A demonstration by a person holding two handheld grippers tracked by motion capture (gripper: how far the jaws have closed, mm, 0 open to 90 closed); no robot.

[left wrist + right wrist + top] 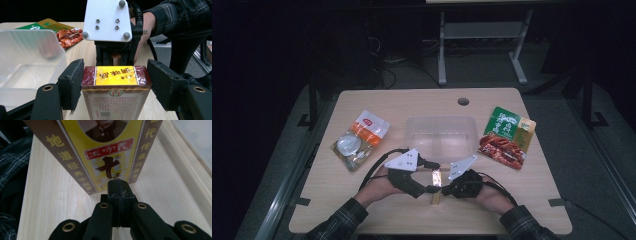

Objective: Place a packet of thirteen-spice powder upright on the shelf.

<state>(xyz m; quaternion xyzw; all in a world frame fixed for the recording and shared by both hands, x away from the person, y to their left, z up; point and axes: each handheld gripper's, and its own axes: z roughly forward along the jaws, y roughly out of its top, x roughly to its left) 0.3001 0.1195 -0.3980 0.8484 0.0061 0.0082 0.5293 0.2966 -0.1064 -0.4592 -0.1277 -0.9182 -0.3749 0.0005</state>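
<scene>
We note box standing upright between left gripper jaws, which sit spread on either side, pads not pressing, likely set to clamp. Right gripper jaws shut tight, tips at box face, apparently steadying it. Container beside left jaw.

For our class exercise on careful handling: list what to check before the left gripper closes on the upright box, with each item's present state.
1. Box upright on the table: ok.
2. Box between the left gripper pads: ok; left pad touching or nearly, right pad apart.
3. Right gripper jaws shut, tips at the box's lower front: ok.
4. Whether the right gripper pinches the box's wrapping: cannot tell.
5. Clear container open and beside the box: ok.
</scene>
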